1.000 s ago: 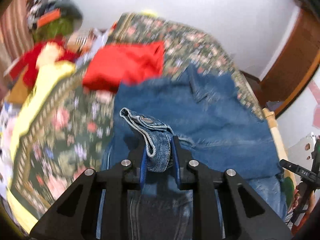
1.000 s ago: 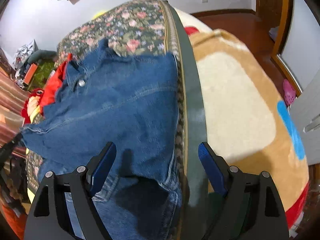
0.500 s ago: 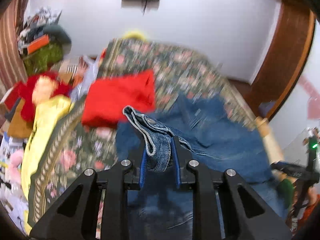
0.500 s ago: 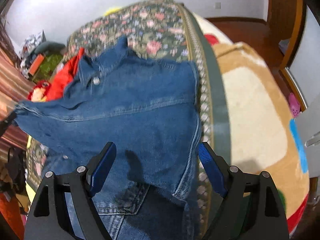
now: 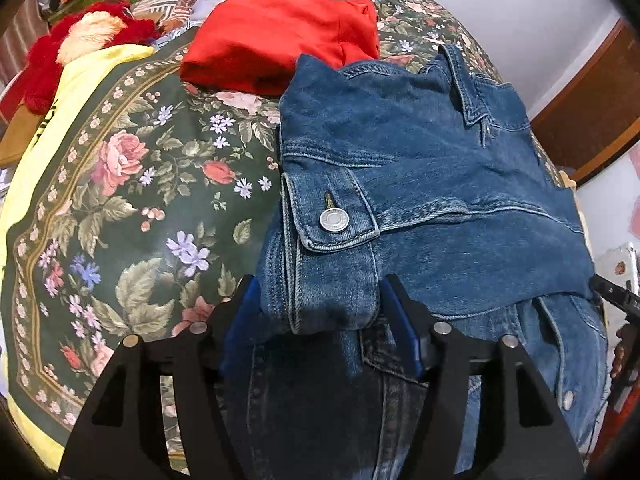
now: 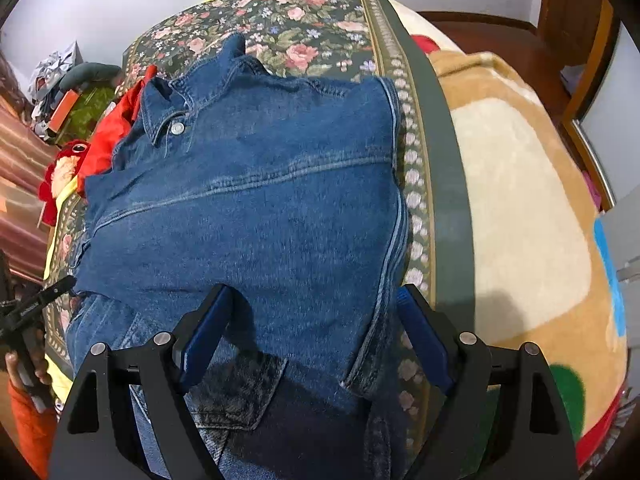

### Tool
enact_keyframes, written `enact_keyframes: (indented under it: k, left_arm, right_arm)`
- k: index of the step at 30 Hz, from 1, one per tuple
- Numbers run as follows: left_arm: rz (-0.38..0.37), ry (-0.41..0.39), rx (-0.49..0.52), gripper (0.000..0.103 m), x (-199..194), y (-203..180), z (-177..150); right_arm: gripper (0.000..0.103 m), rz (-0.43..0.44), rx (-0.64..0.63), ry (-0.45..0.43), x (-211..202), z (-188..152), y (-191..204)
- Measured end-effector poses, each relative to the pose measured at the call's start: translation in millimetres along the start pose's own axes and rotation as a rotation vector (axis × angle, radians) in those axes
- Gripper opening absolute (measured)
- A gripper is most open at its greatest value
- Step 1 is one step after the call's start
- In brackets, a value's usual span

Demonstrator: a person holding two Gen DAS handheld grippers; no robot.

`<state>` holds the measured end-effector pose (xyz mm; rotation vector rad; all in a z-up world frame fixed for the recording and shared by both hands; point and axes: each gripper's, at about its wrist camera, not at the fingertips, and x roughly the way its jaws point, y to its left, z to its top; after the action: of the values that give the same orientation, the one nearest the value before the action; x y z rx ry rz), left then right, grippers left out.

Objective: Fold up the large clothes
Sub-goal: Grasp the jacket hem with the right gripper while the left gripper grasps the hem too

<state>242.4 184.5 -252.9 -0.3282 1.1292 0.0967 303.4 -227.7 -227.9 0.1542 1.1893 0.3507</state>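
- Nearest, the left tongs (image 5: 320, 320) are opening, their blue pads drawing off the sleeve cuff (image 5: 328, 220) that lies between them, laid across the denim jacket (image 5: 420, 168).
- The right tongs (image 6: 316, 336) stand wide apart over the jacket's near right edge, clamped on nothing; whether a pad brushes the cloth I cannot tell.
- By my reading the fold is partly done: the jacket lies back-up on the bed (image 6: 312, 12), one sleeve brought in over it and just being let go. The lower half near the tongs is still loose and rumpled, so the hem fold and final tidy look to remain.
- Count: one denim jacket, one cuff button (image 5: 334, 220), one collar button (image 6: 177, 128), two tongs.
- Farther off, one folded red garment (image 5: 280, 36) touches the jacket's far corner; it looks already folded.
- Beyond it, one red plush toy (image 5: 80, 36) and a heap of clutter too blurred to count.
- To the right, one tan blanket (image 6: 520, 184) beside the floral cover.
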Motion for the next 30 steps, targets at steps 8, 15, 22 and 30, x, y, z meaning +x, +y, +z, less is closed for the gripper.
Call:
enact_keyframes:
  k: [8, 15, 22, 30]
  left_arm:
    - [0.075, -0.141, -0.023, 0.065, -38, 22, 49]
    - [0.024, -0.129, -0.025, 0.065, -14, 22, 95]
    - [0.038, -0.096, -0.021, 0.065, 36, 16, 118]
    - [-0.104, -0.042, -0.084, 0.065, 83, 29, 134]
  right_arm:
    - [0.082, 0.029, 0.026, -0.131, -26, 36, -4]
    - [0.082, 0.041, 0.087, -0.16, -15, 70, -21]
    - [0.082, 0.134, 0.194, -0.077, 36, 90, -52]
    - [0.042, 0.198, 0.288, -0.05, 70, 101, -74]
